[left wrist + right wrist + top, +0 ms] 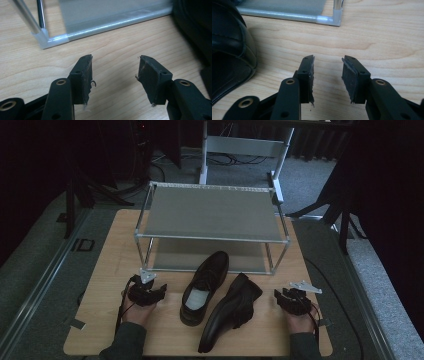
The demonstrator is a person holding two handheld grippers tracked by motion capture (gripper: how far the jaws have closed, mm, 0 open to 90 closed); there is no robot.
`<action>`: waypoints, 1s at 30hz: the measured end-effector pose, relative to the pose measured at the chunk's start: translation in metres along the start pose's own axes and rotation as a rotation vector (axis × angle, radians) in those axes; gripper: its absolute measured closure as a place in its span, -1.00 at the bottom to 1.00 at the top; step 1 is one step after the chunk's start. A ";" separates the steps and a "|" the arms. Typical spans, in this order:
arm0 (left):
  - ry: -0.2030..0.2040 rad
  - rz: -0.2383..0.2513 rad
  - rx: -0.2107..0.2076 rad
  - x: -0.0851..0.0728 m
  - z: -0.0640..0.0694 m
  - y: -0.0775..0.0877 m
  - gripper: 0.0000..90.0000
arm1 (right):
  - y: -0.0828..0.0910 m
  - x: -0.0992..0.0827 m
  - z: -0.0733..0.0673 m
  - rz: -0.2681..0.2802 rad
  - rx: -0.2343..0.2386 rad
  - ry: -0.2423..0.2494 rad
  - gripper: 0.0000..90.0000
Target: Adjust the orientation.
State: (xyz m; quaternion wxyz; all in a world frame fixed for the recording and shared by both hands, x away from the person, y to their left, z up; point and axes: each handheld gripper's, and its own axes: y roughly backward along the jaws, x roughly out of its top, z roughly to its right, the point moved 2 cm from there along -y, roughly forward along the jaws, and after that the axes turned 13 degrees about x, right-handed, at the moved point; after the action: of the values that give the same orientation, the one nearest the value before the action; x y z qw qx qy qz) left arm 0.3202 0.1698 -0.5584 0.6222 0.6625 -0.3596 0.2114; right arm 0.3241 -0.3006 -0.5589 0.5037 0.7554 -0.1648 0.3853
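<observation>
High view: two black shoes (220, 300) lie between left tongs (148, 291) and right tongs (294, 299); both agape, empty.

No legible text, label, brand, number or sign appears in any view. The pale insole of the upright shoe (196, 299) bears no mark that can be read from the high view, and the surfaces of the rack (212, 213) and the tabletop (107, 285) carry no lettering.
</observation>
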 end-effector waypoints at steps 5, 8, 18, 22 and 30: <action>-0.040 0.066 -0.035 0.008 0.008 0.013 0.03 | 0.004 0.001 -0.002 0.019 0.015 0.005 0.31; -0.065 0.088 -0.066 0.011 0.012 0.020 0.09 | 0.005 0.000 -0.003 0.017 0.014 0.014 0.29; -0.087 0.110 -0.122 0.024 0.019 0.039 0.23 | 0.009 -0.002 -0.007 0.014 -0.006 0.050 0.20; -0.115 0.123 -0.160 0.034 0.027 0.049 0.25 | 0.009 -0.002 -0.006 0.015 -0.013 0.046 0.17; -0.172 0.161 -0.225 0.048 0.043 0.062 0.25 | 0.008 -0.003 -0.005 0.010 -0.024 0.050 0.15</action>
State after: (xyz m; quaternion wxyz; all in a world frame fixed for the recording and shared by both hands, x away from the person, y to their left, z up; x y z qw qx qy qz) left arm 0.2986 0.1198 -0.4879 0.6404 0.5733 -0.4850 0.1613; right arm 0.3148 -0.2999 -0.5553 0.5147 0.7386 -0.1604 0.4047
